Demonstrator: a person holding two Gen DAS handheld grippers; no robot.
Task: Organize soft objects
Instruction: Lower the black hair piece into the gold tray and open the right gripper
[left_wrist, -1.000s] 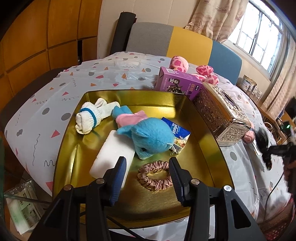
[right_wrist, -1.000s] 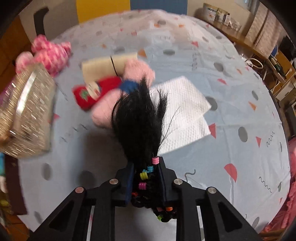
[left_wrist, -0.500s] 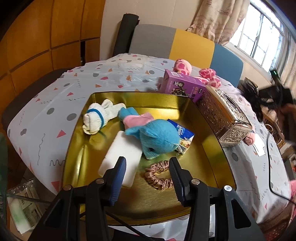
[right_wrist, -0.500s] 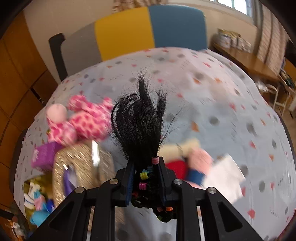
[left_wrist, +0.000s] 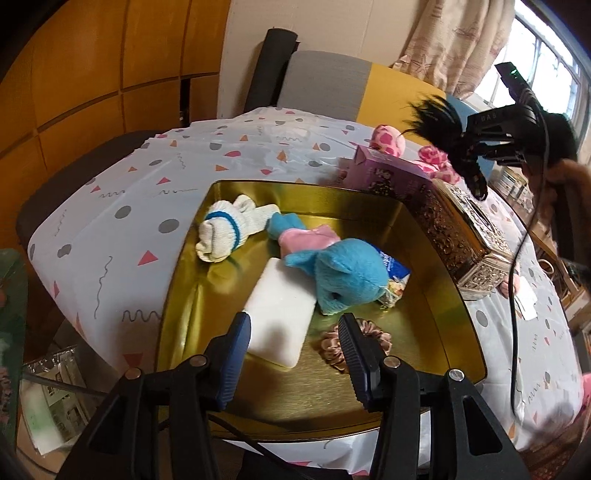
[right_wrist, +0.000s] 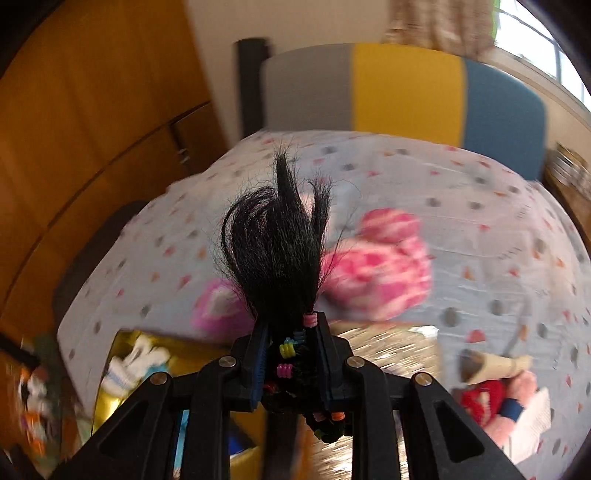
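The right gripper (right_wrist: 291, 354), pinching a black hair tuft with coloured beads (right_wrist: 277, 251), could shed it short of the gold metal tray (left_wrist: 424, 317) (left gripper (left_wrist: 295, 347) gapes, empty).

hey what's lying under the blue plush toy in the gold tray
The blue plush toy lies over a white pad corner and a small blue packet. Their covered parts are hidden.

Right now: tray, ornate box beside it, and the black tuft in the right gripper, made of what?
Tray: looks like metal, brushed gold finish, sheen and reflections. Ornate box: embossed shiny surface, probably metal, possibly plated plastic. Black tuft: fine loose strands, likely synthetic hair, bound with coloured beads, clamped in the right gripper.
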